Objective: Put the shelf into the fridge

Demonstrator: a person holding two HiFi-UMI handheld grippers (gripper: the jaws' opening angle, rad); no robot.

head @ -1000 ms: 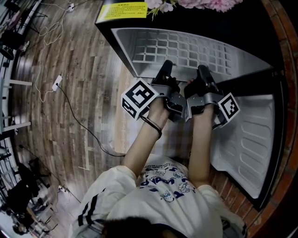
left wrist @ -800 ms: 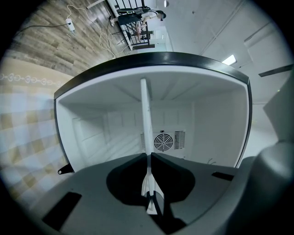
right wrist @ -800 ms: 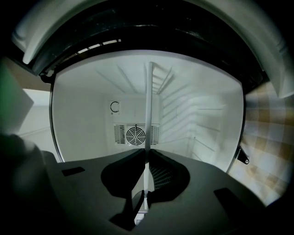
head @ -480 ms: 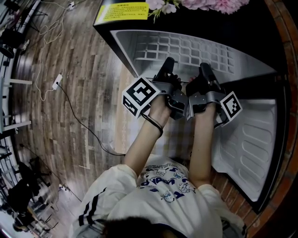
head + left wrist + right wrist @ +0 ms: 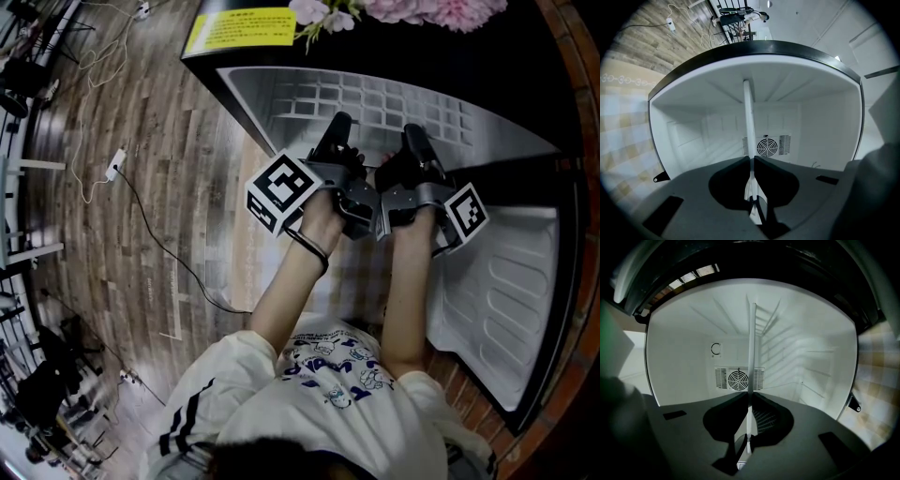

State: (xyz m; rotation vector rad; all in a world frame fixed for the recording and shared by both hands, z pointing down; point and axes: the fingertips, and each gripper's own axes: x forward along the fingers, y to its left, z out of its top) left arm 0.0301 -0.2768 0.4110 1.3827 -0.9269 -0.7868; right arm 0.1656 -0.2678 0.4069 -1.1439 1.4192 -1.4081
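Person crouched at the open fridge (image 5: 246,86), one claw in each hand, arms stretched forward. Left claw (image 5: 338,126) is pinched down on the near edge of the white wire shelf (image 5: 375,101); in the left gripper view the jaws meet on the thin white rim (image 5: 748,117) with no gap beyond the wire itself. Right claw (image 5: 413,133), just beside the left one, is clamped on the same edge, with the rim (image 5: 752,343) running straight out from between its jaws. The shelf lies flat inside the fridge cavity, its grid reaching toward the far wall, where a round fan vent (image 5: 768,146) sits low at the back. The fridge door (image 5: 506,291) hangs open on the right. A yellow label (image 5: 239,28) and pink flowers (image 5: 412,7) sit on top of the fridge. Wood-plank floor (image 5: 122,216) to the left.
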